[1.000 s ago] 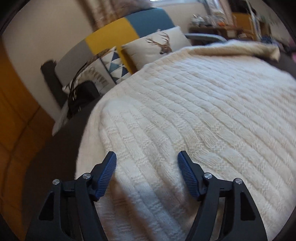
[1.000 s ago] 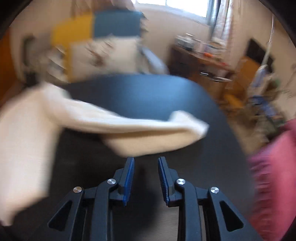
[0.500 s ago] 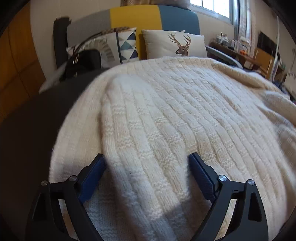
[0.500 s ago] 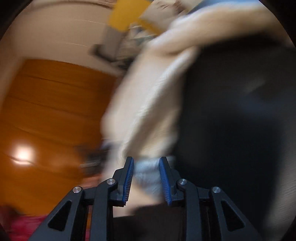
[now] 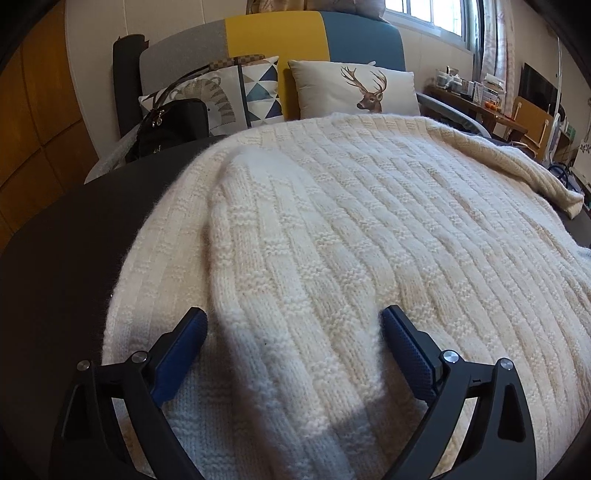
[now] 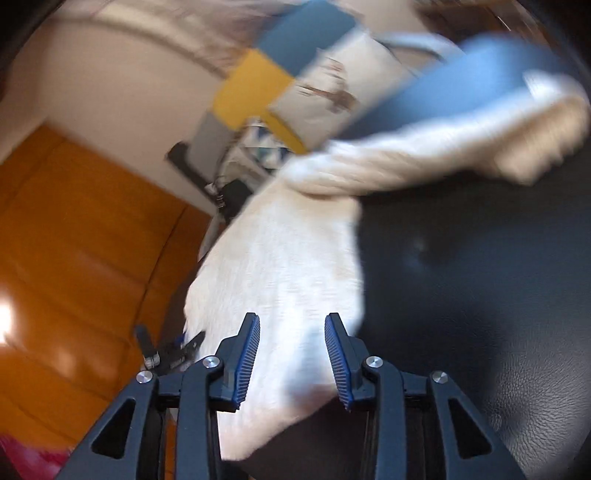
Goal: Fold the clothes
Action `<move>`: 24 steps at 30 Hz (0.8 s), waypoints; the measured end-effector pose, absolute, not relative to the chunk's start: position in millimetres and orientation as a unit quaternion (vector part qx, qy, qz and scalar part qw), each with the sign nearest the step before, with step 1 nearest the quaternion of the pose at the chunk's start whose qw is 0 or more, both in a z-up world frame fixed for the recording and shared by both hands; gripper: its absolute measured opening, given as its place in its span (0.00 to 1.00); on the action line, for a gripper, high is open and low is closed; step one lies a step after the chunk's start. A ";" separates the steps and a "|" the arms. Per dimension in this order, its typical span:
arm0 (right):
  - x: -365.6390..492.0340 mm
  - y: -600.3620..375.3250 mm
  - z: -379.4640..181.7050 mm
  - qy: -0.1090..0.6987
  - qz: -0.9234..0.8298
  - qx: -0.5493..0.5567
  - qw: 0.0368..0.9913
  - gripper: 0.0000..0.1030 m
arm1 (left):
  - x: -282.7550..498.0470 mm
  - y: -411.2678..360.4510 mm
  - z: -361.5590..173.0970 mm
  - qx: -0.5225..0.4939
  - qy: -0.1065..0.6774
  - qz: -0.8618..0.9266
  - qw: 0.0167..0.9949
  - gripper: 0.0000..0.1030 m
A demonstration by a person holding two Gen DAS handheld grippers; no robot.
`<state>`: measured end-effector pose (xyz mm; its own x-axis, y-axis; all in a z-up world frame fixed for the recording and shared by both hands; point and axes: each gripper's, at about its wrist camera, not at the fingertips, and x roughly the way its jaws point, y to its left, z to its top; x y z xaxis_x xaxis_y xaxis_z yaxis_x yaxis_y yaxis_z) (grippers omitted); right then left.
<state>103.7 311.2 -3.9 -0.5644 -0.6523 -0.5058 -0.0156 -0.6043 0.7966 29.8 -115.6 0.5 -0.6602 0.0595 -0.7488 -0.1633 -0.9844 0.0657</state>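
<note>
Here, left tongs (image 5: 293, 334) opening over sweater (image 5: 351, 229)

Place: a home, a lived-in sitting or bedroom corner
Seating: a sofa back (image 5: 280, 40) in grey, yellow and blue panels, against a cream wall
Cushions: a deer-print pillow (image 5: 356, 90) beside a triangle-pattern pillow (image 5: 260, 92)
Personal item: a black handbag (image 5: 173, 125) resting on the seat
Light: a window (image 5: 428, 14) with a patterned curtain (image 5: 493, 44) at its side
Storage: a cluttered wooden side table (image 5: 476, 107) under the window; orange wood panelling (image 5: 33, 103) on the left
Work surface: a dark tabletop (image 5: 55, 251) carrying a cream knitted garment (image 5: 332, 240)
</note>
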 end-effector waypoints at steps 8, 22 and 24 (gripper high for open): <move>93.3 260.3 -20.0 -0.551 -0.620 0.367 0.421 0.39 | 30.5 -113.6 1.0 -0.402 0.078 0.911 0.049 0.96; 135.3 220.5 102.1 -0.206 -0.867 0.378 0.253 0.48 | 33.2 -100.5 4.4 -0.390 0.122 0.912 0.019 0.98; 131.6 181.2 94.8 -0.059 -0.890 0.410 0.191 0.48 | 36.3 -91.7 8.0 -0.382 0.151 0.912 0.002 0.98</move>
